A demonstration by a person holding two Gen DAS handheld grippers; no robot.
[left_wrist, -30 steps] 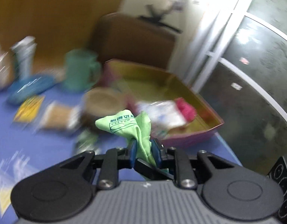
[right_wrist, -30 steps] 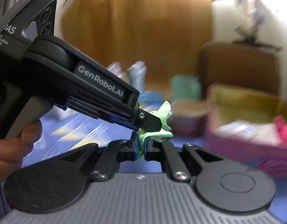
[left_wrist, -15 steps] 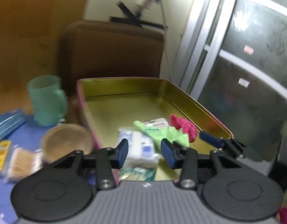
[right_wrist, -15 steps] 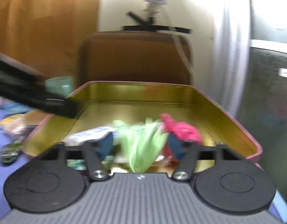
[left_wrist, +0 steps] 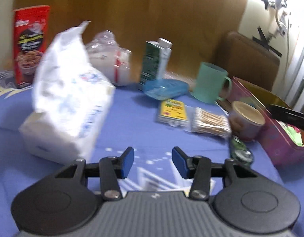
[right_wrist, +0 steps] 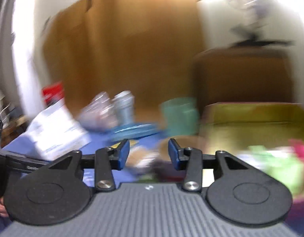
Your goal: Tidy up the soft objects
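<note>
The green cloth [left_wrist: 294,136] lies inside the pink tin [left_wrist: 278,146] at the right edge, beside a pink soft thing [right_wrist: 302,150]. In the blurred right wrist view the green cloth [right_wrist: 278,164] sits in the tin [right_wrist: 250,114] to the right of my right gripper [right_wrist: 149,154]. Its jaws are closing with nothing between them. My left gripper [left_wrist: 152,163] hovers over the blue tablecloth, jaws still opening and empty. A white tissue pack [left_wrist: 72,102] stands just ahead and to its left. A black finger [left_wrist: 290,116] of the right gripper reaches over the tin.
Behind stand a red cereal box [left_wrist: 30,45], a clear plastic bag [left_wrist: 112,59], a green carton [left_wrist: 153,63], a blue dish [left_wrist: 164,88] and a teal mug [left_wrist: 209,83]. A yellow packet [left_wrist: 172,110], cotton swabs [left_wrist: 210,123] and a lidded cup [left_wrist: 245,120] lie near the tin.
Both grippers let go of the green cloth, which now lies in the tin. The left gripper swung left, away from the tin, to face the tissue pack. The right view also turned left.
</note>
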